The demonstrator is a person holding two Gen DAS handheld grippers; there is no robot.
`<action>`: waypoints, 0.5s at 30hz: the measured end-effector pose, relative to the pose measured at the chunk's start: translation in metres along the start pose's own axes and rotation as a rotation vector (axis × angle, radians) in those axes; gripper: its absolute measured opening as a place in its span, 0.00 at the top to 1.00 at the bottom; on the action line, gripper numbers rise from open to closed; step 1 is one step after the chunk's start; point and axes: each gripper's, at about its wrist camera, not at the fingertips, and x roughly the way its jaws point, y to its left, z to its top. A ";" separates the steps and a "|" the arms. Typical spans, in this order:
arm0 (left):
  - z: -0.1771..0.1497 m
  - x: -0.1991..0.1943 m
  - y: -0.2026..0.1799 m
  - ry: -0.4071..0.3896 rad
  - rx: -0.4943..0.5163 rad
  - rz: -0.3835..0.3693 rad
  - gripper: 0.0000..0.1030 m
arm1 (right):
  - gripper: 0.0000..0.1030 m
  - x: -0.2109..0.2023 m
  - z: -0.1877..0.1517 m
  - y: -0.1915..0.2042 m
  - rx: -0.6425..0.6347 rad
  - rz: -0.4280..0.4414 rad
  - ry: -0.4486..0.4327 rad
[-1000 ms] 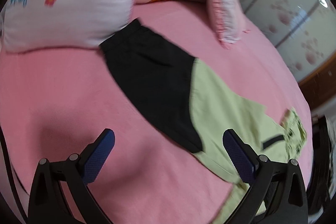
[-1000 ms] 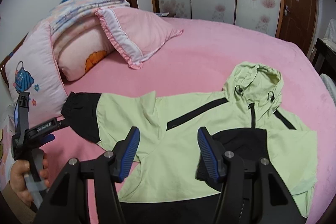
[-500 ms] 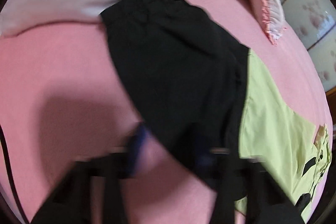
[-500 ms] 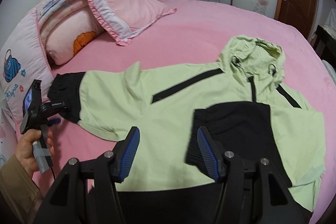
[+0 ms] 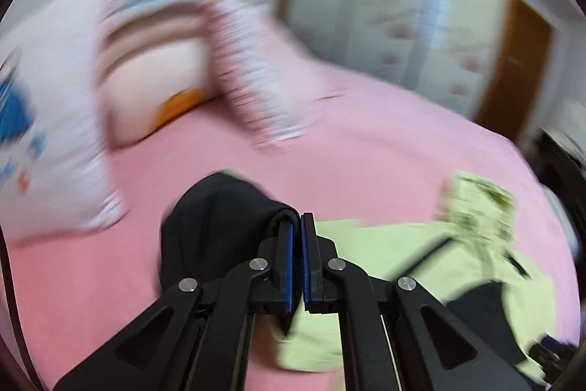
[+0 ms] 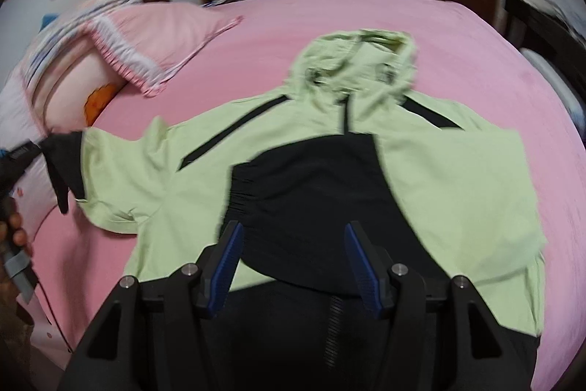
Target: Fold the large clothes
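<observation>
We hold our left gripper (image 5: pixel 297 237) with its jaws pressed nearly together, the blue pads (image 5: pixel 288 266) almost meeting, and black fabric pinched at their tips. Seen from the right wrist view, it sits far out to our left, with our left hand (image 6: pixel 14 237) wrapped around its handle. Our right gripper (image 6: pixel 293 237) hangs with its jaws spread wide, blue pads (image 6: pixel 230 255) facing each other, gripping nothing.

The right gripper (image 6: pixel 293 259) hangs with jaws apart over a green-and-black jacket (image 6: pixel 205 185) spread on a pink bed (image 6: pixel 476 61).
</observation>
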 end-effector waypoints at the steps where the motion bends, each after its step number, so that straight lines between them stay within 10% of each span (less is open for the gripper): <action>1: 0.000 -0.007 -0.035 -0.006 0.065 -0.060 0.98 | 0.44 -0.003 -0.003 -0.008 0.014 -0.006 0.001; 8: -0.064 0.011 -0.208 0.120 0.439 -0.302 0.95 | 0.44 -0.022 -0.027 -0.082 0.153 -0.091 0.011; 11: -0.116 0.038 -0.254 0.324 0.537 -0.386 0.79 | 0.44 -0.025 -0.038 -0.108 0.194 -0.119 0.027; 15: -0.171 0.043 -0.274 0.400 0.635 -0.370 0.59 | 0.44 -0.027 -0.047 -0.130 0.219 -0.139 0.039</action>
